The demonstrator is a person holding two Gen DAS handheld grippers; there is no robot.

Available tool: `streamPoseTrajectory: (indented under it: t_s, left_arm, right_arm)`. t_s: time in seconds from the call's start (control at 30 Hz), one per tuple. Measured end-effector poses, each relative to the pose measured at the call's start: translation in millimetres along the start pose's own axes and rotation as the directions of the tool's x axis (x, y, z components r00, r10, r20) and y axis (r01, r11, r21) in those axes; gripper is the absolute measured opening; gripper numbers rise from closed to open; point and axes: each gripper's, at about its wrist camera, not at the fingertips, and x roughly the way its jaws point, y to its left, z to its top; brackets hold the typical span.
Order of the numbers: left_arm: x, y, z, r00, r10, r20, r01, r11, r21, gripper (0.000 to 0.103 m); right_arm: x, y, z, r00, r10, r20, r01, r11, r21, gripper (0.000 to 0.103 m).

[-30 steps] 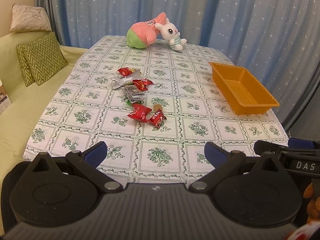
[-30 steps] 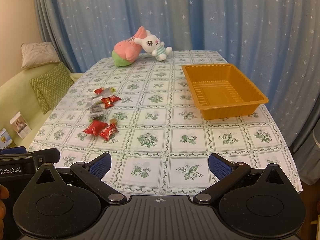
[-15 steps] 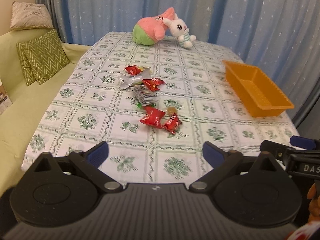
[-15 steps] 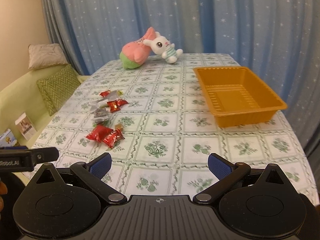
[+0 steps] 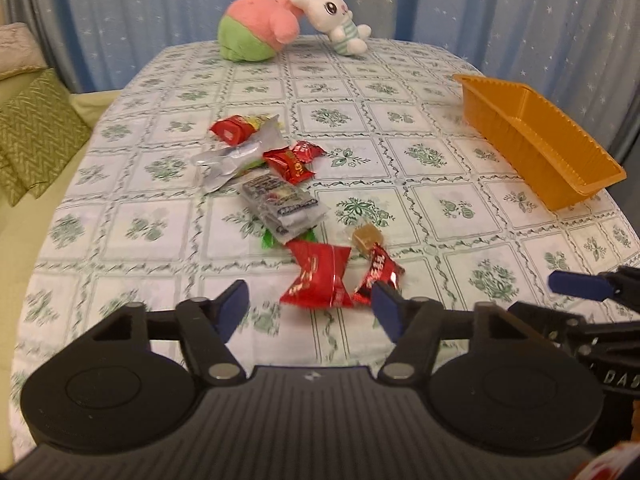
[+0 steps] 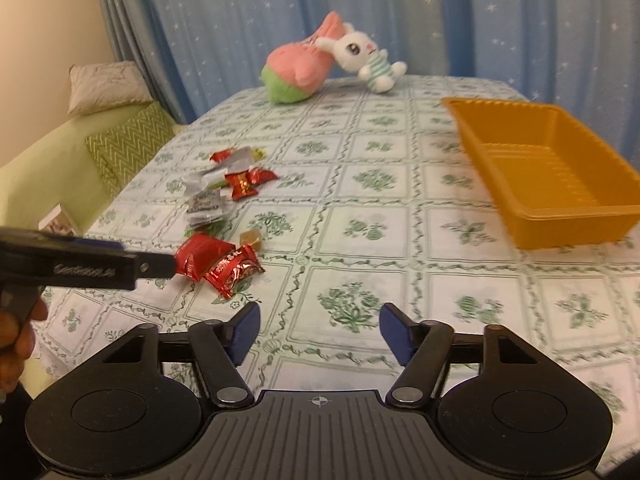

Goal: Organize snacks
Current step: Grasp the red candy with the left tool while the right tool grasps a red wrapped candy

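Observation:
Several wrapped snacks lie in a loose pile on the patterned tablecloth (image 5: 440, 168). Nearest are a red packet (image 5: 318, 278), a second red packet (image 5: 378, 276) and a caramel candy (image 5: 366, 237). Behind them lie a grey packet (image 5: 284, 202) and more red packets (image 5: 292, 160). My left gripper (image 5: 310, 310) hovers just short of the nearest red packet, its jaws closing, the pads not touching it. My right gripper (image 6: 320, 330) is over bare cloth, its jaws closing on nothing. The orange tray (image 6: 560, 224) stands empty at the right.
A pink-and-green plush (image 5: 260, 28) and a white rabbit plush (image 5: 336, 12) lie at the table's far end before blue curtains. A green sofa with cushions (image 5: 36, 128) runs along the left. A hand (image 6: 16, 340) holds the left gripper (image 6: 160, 267).
Both grippers have come forward and down toward the table, and both pairs of jaws have narrowed. The left one now sits close to the nearest red packets.

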Motion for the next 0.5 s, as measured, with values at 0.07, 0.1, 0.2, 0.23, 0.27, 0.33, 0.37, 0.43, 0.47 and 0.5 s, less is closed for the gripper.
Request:
streamPoseTrajectory:
  t_s: [0.07, 0.1, 0.2, 0.23, 0.27, 0.33, 0.37, 0.43, 0.47, 0.5]
  left_arm:
    - [12, 2, 4, 1.000, -0.017, -0.007, 0.017, 1.000, 0.008, 0.053]
    - [16, 2, 6, 1.000, -0.023, -0.009, 0.023, 1.000, 0.012, 0.050]
    - [29, 3, 11, 1.000, -0.023, -0.018, 0.024, 0.999, 0.031, 0.035]
    - [32, 4, 12, 1.000, -0.022, -0.021, 0.023, 0.999, 0.040, 0.033]
    - [34, 4, 12, 0.999, -0.022, -0.028, 0.023, 0.999, 0.049, 0.031]
    - [37, 5, 11, 0.999, -0.026, -0.035, 0.029, 0.997, 0.075, 0.027]
    - [36, 6, 10, 0.999, -0.026, -0.034, 0.028, 0.996, 0.083, 0.027]
    - [34, 10, 9, 0.999, -0.021, -0.035, 0.025, 0.996, 0.089, 0.026]
    - [33, 13, 9, 0.999, -0.020, -0.036, 0.023, 0.996, 0.089, 0.026]
    - [32, 16, 8, 0.999, -0.016, -0.036, 0.019, 0.996, 0.089, 0.025]
  right_arm:
    - [11, 1, 2, 1.000, 0.011, -0.009, -0.011, 1.000, 0.002, 0.060]
    - [15, 2, 3, 1.000, 0.018, -0.013, -0.017, 1.000, 0.004, 0.059]
    - [25, 4, 6, 0.999, 0.037, -0.013, -0.037, 0.999, 0.004, 0.057]
    - [29, 6, 8, 0.999, 0.042, -0.012, -0.042, 0.999, 0.002, 0.057]
    - [32, 7, 9, 0.999, 0.049, -0.011, -0.049, 0.999, 0.003, 0.057]
    - [40, 10, 13, 0.998, 0.067, -0.010, -0.067, 0.998, 0.006, 0.056]
    - [43, 12, 15, 0.997, 0.075, -0.010, -0.075, 0.997, 0.008, 0.056]
    - [49, 17, 17, 0.995, 0.099, -0.011, -0.099, 0.995, 0.007, 0.054]
    - [52, 20, 18, 0.994, 0.107, -0.014, -0.107, 0.994, 0.004, 0.053]
    - [55, 24, 18, 0.993, 0.114, -0.018, -0.114, 0.993, -0.002, 0.051]
